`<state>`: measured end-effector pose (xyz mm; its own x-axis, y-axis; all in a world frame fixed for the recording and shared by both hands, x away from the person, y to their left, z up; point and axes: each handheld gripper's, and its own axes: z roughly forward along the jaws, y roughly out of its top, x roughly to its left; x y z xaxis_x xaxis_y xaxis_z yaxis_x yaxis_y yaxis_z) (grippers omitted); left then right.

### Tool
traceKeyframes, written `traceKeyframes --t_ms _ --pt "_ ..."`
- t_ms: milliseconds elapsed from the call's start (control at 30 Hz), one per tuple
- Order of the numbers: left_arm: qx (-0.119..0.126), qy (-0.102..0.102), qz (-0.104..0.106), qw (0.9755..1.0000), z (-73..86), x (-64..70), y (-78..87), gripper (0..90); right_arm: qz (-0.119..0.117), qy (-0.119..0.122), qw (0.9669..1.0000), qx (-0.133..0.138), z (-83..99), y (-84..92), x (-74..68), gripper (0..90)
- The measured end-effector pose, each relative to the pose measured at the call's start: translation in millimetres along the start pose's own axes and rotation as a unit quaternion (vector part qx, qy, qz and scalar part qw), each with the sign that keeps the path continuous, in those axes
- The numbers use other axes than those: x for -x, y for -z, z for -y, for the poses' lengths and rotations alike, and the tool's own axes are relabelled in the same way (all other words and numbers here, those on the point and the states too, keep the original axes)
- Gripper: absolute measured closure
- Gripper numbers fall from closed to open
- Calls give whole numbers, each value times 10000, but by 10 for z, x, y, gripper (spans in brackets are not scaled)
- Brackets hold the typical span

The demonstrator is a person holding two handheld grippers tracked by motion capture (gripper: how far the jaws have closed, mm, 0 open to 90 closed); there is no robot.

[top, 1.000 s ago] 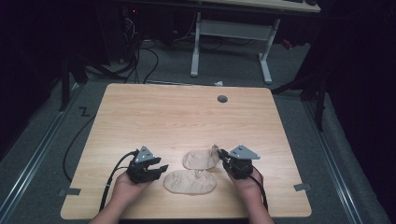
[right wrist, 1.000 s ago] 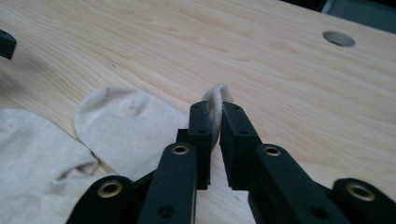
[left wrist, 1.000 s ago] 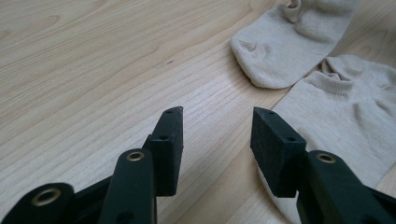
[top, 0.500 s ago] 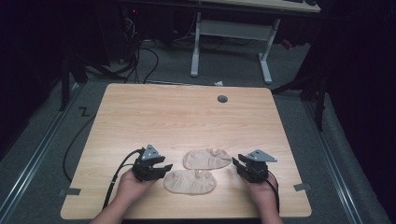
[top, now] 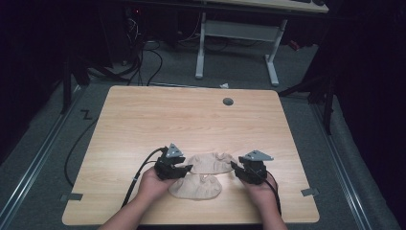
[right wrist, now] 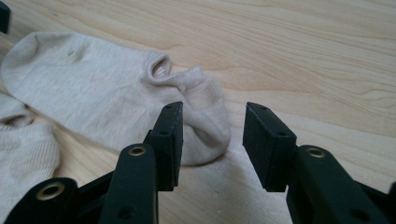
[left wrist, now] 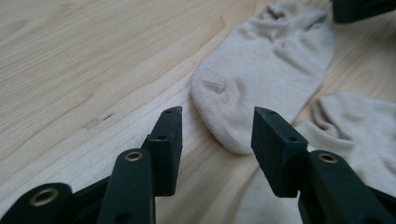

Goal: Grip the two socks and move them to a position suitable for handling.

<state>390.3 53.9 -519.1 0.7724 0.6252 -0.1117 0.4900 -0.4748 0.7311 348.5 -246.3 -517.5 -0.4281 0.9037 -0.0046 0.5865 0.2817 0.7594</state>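
Socks lie side by side near the table's (top: 143, 120) front edge: far sock (top: 210, 162), near sock (top: 195, 187). Left gripper (top: 184, 168) gapes at the toe; right gripper (top: 238, 170) has just been opening (nothing pinched). Next, likely, both ends need gripping.

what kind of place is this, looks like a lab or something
Probably a lab or recording workspace, not a home: a bare wooden table with a cable port, tangled cables on the grey carpet behind it, and a second white-legged desk in a darkened room.
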Motion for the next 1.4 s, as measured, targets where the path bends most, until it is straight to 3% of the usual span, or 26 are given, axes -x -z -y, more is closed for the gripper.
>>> traceKeyframes --t_ms 300,700,900,1067,1400 --pt "-135 77 -96 9998 -36 -29 -129 657 10 -31 9996 -271 3 -118 -4 661" --pt "-59 32 -187 9998 -5 -32 -122 812 -78 -103 9996 -270 13 -143 -14 729" --pt "-43 -9 -201 9998 3 -18 -121 840 -93 -116 9995 -265 16 -142 -18 751" --pt "-37 -88 -243 9997 7 4 -120 857 -123 -46 9996 -269 15 -142 -43 824" --pt "47 -211 -341 9992 9 29 -109 863 -64 36 9997 -251 7 -135 -67 842"
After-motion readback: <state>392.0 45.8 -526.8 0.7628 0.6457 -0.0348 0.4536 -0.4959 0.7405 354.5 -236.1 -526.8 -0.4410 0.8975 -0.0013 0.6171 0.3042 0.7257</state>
